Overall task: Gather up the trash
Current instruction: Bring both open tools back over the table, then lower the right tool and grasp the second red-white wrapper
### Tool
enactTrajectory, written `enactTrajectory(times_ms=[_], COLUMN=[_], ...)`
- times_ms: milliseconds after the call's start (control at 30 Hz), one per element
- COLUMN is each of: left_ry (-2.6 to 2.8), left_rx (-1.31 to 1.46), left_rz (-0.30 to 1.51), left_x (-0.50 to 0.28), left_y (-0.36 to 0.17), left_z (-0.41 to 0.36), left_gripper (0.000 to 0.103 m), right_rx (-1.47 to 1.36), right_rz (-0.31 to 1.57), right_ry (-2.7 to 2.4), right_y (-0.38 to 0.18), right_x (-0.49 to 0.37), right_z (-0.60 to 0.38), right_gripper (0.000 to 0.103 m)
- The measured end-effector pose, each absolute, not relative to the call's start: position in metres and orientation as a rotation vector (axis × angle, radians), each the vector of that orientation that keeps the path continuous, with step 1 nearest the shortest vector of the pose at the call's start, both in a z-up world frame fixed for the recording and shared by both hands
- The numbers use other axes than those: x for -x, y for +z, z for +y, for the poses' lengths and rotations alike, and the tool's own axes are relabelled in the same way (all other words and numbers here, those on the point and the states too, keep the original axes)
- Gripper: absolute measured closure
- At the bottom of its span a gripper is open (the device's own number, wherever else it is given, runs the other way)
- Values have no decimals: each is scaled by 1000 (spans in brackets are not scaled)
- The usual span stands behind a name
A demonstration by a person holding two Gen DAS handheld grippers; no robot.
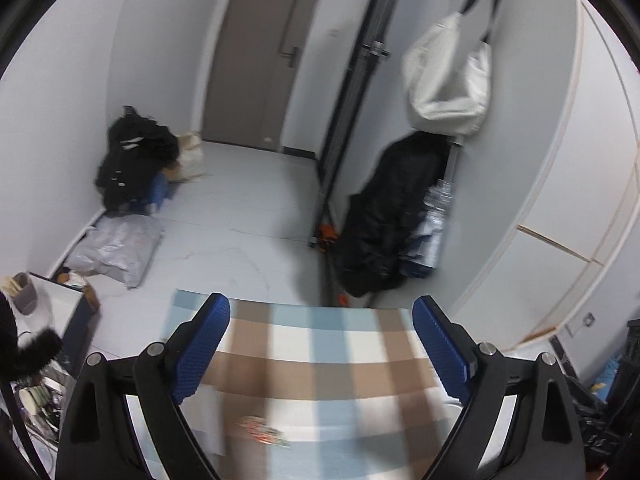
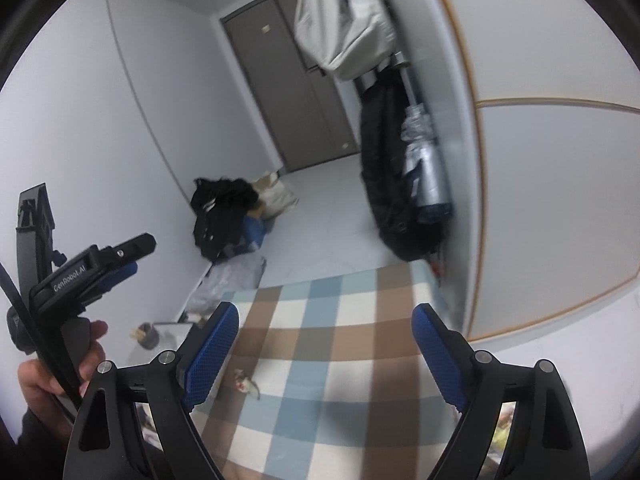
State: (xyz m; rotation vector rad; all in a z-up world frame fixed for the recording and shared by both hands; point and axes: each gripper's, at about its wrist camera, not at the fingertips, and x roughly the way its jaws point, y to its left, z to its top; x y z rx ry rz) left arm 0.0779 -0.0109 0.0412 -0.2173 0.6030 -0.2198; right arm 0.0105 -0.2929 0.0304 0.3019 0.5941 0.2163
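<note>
Wrapper [image 1: 262,430] flat on checked cloth [image 1: 320,340], long axis slanting.

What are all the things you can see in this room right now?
door: one, grey-brown, far end of the room, shut
checked cloth: one, blue, brown and white, close below both grippers
wrapper: one small crumpled scrap, reddish, lying on the checked cloth
black pile: one, black, on the floor by the left wall
grey plastic bag: one, grey, on the floor nearer than the black pile
white bag: one, white, hanging on the right
black coat: one, black, hanging under the white bag
cupboard: one, white, right side
left gripper: one, black with blue pads, open, empty
right gripper: one, same colours, open, empty
hand: one, holding the left gripper's handle
</note>
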Motion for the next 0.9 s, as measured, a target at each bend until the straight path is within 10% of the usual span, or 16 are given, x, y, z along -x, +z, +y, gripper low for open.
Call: enactTrajectory(times_ms=[633,900], left_ry=[-125,-111], left_rx=[320,319], left_rz=[729,752], left_x=[-101,-105], left_y=[-9,-12], left_z=[82,96], left_gripper=[12,12], right_rx=[-85,-13], right_rz=[864,974], right_ry=[456,553], right_y=[-69,-110], right_x=[-90,-110], right_z=[-146,-97], right_gripper=[15,32])
